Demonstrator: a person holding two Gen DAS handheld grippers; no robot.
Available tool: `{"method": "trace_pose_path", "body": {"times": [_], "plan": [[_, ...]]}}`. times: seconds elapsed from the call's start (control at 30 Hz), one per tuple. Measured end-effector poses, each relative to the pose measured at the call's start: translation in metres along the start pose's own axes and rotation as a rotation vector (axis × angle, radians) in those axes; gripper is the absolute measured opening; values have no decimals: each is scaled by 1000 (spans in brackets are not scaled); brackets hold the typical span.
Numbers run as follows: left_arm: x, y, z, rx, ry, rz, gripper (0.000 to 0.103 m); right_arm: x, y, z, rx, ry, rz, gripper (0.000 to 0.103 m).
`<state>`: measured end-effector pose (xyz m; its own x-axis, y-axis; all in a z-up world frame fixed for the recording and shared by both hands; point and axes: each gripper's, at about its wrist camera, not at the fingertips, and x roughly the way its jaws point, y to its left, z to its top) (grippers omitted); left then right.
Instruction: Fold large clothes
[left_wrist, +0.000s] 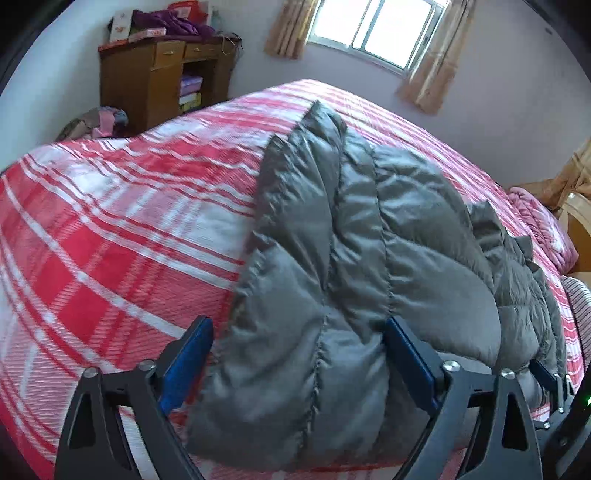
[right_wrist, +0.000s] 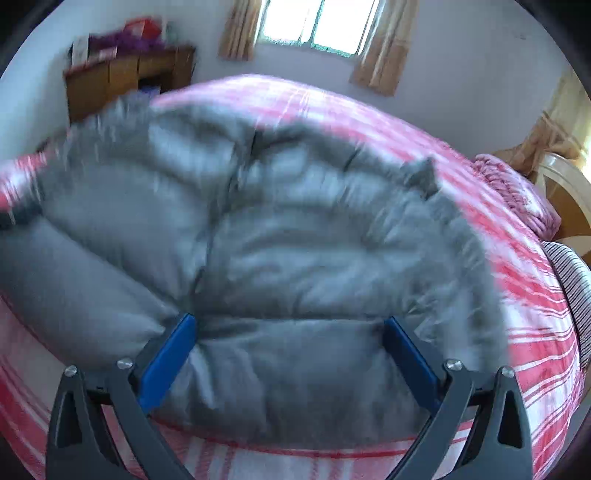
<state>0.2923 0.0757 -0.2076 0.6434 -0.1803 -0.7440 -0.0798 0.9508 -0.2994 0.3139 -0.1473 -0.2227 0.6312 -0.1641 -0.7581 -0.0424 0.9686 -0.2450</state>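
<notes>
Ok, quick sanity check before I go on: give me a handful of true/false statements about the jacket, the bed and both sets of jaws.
1. The grey puffer jacket lies on a red and white plaid bedspread. True.
2. The left gripper has its jaws shut tight on a sleeve. False: the jaws stand wide apart, with jacket fabric between them.
3. The right gripper has its jaws open, at the near edge of the jacket. True.
4. The jacket is bright blue. False: it is grey; only the jaw pads are blue.
5. A window with curtains is on the far wall. True.
</notes>
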Motion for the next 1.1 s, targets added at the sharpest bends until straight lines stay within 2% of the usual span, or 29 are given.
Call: {"method": "trace_pose_path", "body": {"times": [0.07,0.13,0.17,0.2,0.23,0.27,0.37,0.5,0.63,0.77,0.87,1.0,1.1], "plan": [[5,5,0,-20,4,-17,85,5,5,-5,-9,-37,-22,103],[5,5,0,-19,-13,-59,73,5,6,-6,1,-37,-25,103],[5,5,0,-23,-7,-89,63,5,6,-6,4,-41,-21,103],[6,6,0,-34,-1,-136,45,6,6,-7,4,-52,-16,103],[5,7,-1,-44,8,-193,35,4,4,-10,8,-57,-11,103],[4,6,-1,-47,7,-215,26,3,2,-12,16,-62,-4,103],[-6,4,0,-17,-11,-231,13,1,-2,-14,21,-66,1,103],[-23,12,4,-9,-46,-272,10,-2,-1,-14,9,-55,-7,103],[-29,32,4,-72,-37,-322,9,-6,3,-16,-3,-55,-16,103],[-39,48,3,-96,-48,-318,8,-11,11,-18,-14,-55,5,103],[-61,63,9,-123,-92,-305,8,-18,31,-20,-46,-70,23,103],[-102,53,26,-50,-181,-253,8,-27,64,-17,-94,-95,94,103],[-126,24,41,59,-239,-223,8,-39,62,-10,-90,-101,205,101]]}}
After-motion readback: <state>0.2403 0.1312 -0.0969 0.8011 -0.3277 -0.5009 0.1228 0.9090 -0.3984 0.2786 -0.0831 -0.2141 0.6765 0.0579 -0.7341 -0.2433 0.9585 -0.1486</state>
